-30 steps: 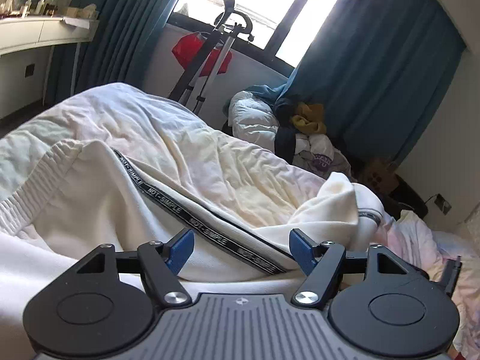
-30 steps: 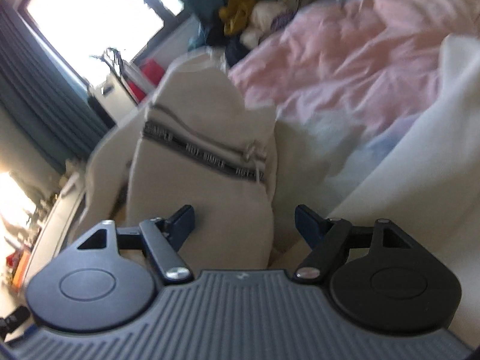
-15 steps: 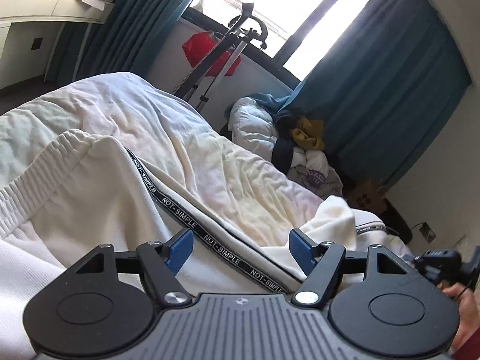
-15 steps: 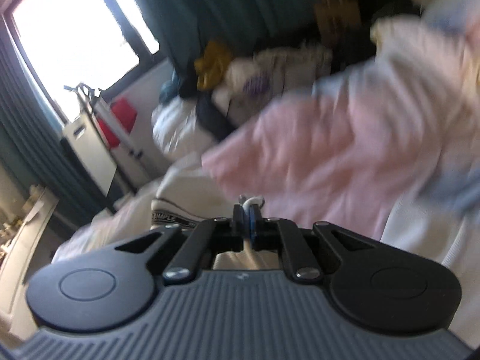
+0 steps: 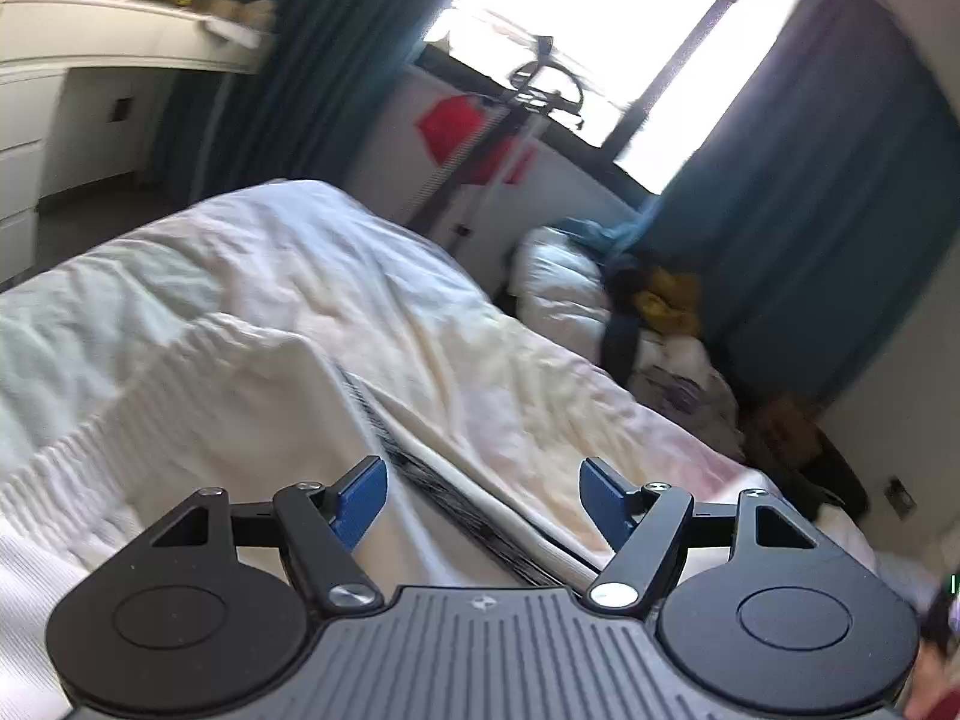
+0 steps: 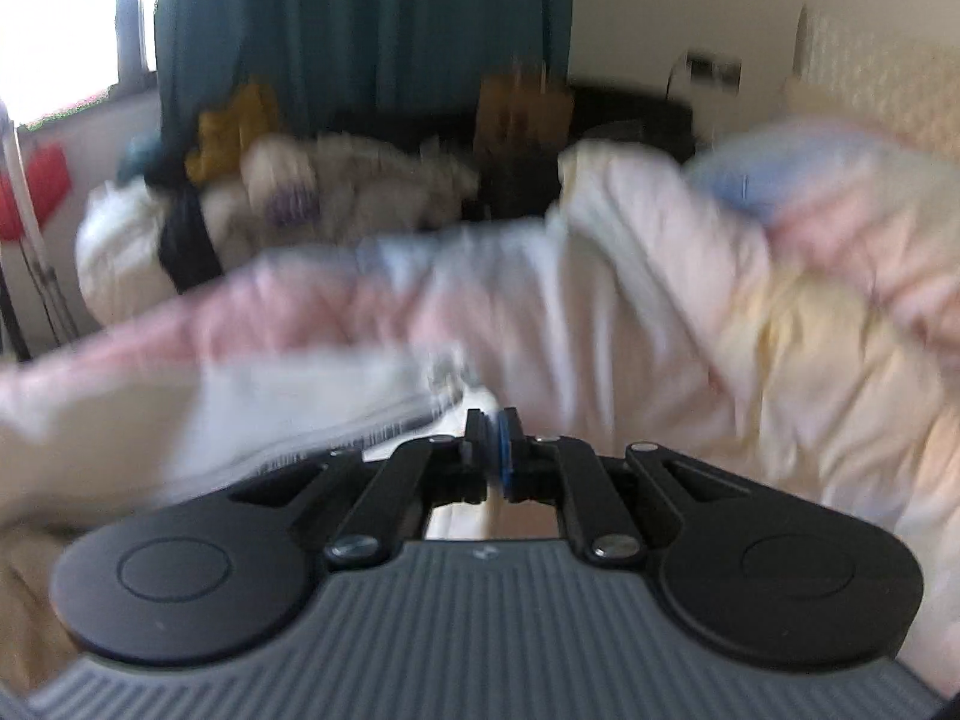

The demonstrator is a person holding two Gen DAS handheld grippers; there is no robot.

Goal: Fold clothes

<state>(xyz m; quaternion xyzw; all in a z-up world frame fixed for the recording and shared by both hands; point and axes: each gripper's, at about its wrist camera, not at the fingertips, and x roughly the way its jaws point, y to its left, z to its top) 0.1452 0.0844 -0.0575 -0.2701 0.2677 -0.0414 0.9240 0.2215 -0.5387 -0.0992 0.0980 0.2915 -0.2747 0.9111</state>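
since 1s ago right tongs clamped garment hem, left tongs agape.

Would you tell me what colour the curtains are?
Dark teal curtains, best seen in the left wrist view.

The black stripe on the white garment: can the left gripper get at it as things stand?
Probably yes. The left gripper is open and the black stripe runs right between its fingers on the white garment. Nothing lies over it there.
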